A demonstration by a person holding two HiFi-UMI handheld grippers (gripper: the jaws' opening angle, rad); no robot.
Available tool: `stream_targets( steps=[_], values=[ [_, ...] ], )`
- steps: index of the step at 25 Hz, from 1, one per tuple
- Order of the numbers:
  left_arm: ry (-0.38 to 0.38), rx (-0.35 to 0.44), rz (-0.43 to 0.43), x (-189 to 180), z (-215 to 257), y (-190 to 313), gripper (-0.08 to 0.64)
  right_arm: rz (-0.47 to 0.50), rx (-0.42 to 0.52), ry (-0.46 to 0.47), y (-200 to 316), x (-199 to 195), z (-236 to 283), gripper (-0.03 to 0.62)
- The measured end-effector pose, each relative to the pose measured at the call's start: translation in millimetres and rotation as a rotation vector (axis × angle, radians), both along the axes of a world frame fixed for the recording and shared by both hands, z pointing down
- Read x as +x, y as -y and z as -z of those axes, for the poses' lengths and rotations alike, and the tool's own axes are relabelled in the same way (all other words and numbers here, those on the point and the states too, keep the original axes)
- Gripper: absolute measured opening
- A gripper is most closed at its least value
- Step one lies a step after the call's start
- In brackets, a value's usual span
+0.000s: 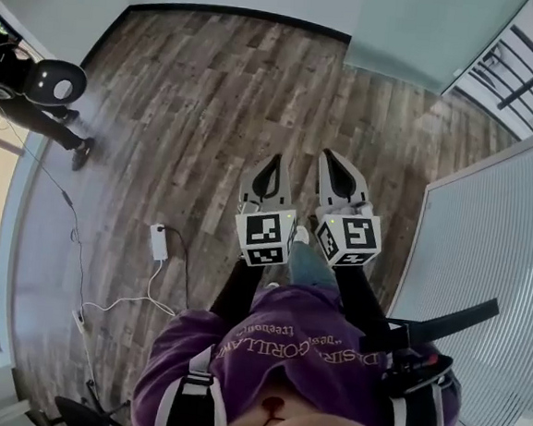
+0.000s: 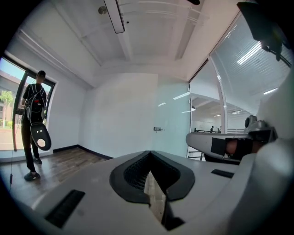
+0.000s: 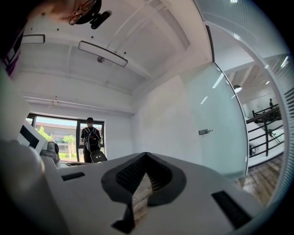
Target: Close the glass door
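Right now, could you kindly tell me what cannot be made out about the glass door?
Handle on the glass door: too small in either gripper view to show its type.
Door's bottom edge: hidden behind the left hand-held gripper in its view.
Door's top: cut off by the head view's upper edge.

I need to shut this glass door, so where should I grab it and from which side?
Probably the small metal handle jutting from the glass door; the pane is flat and smooth, with nothing else to pinch. Come head-on from the room side, where it sticks out. The right tool is shut, so open it first.
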State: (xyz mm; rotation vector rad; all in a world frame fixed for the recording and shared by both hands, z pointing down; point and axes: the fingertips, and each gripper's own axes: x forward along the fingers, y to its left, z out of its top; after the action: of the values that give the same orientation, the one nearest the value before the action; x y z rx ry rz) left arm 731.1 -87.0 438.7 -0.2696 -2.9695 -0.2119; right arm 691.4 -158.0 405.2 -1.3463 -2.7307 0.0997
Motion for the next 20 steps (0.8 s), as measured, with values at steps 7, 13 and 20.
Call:
stream_targets(
  steps=[7, 13, 20],
  values=[
    [0.016, -0.023, 0.027, -85.6, 5.5, -20.3, 0.002, 0.037, -0.015, 0.021, -22.2, -82.0, 7.2, -0.003],
    [0.038, -0.016, 0.035, -147.4, 9.4, -28.8, 0.002, 0.058, -0.003, 0.039, -34.1, -141.0, 11.0, -0.003],
    [0.019, -0.002, 0.069, -193.0, 5.1, -46.6, 0.002, 0.080, 0.012, 0.024, -51.2, -191.1, 7.3, -0.003]
  ],
)
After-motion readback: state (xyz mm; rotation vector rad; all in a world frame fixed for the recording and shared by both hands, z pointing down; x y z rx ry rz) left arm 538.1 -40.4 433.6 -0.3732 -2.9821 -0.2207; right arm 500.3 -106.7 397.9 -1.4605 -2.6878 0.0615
